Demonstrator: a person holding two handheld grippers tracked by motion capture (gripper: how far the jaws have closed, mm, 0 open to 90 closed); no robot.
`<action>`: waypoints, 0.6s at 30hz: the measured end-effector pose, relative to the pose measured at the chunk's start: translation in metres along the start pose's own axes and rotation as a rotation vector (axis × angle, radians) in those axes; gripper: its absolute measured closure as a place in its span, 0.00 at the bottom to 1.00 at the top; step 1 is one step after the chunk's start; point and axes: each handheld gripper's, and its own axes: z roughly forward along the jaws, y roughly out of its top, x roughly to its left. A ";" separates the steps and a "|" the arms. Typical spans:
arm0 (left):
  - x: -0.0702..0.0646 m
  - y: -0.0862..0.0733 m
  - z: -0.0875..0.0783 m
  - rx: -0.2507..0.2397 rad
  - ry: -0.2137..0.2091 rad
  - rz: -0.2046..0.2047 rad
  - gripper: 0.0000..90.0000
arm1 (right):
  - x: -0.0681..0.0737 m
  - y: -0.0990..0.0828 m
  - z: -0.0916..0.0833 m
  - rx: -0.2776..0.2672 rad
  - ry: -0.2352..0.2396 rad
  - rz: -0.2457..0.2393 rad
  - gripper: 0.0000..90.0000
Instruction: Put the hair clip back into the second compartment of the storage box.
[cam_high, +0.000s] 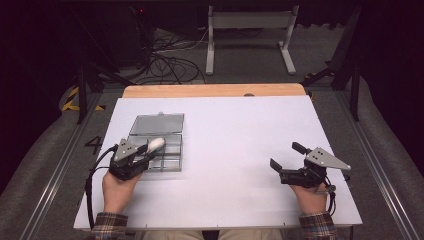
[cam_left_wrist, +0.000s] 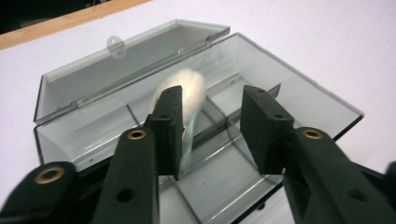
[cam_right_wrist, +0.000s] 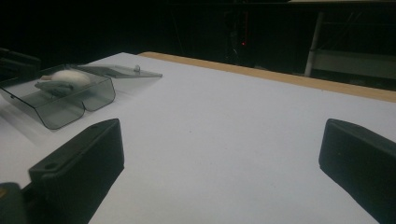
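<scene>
A clear smoky plastic box (cam_high: 167, 157) with inner dividers lies at the table's left, its lid (cam_high: 156, 124) folded back flat. My left gripper (cam_high: 146, 153) hangs over the box. In the left gripper view an oval white object (cam_left_wrist: 189, 88) leans against the inner face of the left jaw, above a compartment of the box (cam_left_wrist: 299, 88). The other jaw stands well clear of it, so the left gripper (cam_left_wrist: 212, 100) is open. My right gripper (cam_high: 286, 156) rests low at the table's right, open, with nothing between its jaws (cam_right_wrist: 219, 154). From there the box (cam_right_wrist: 70, 102) and white object (cam_right_wrist: 65, 77) sit far left.
A white board (cam_high: 235, 150) covers the table, with a wooden strip (cam_high: 215, 90) along its far edge. Beyond the table are a floor with cables (cam_high: 170, 65) and a metal stand (cam_high: 250, 35). A person's hands and plaid sleeves come in from the bottom.
</scene>
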 end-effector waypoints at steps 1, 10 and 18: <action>0.001 0.001 0.000 -0.005 -0.008 -0.006 0.73 | 0.000 0.000 0.000 0.000 0.000 0.001 0.01; 0.005 0.006 0.007 -0.028 -0.034 -0.055 1.00 | 0.000 0.000 0.001 0.003 0.002 0.008 0.01; 0.010 0.007 0.021 0.000 0.007 -0.092 1.00 | 0.000 0.000 0.000 0.005 0.005 0.012 0.01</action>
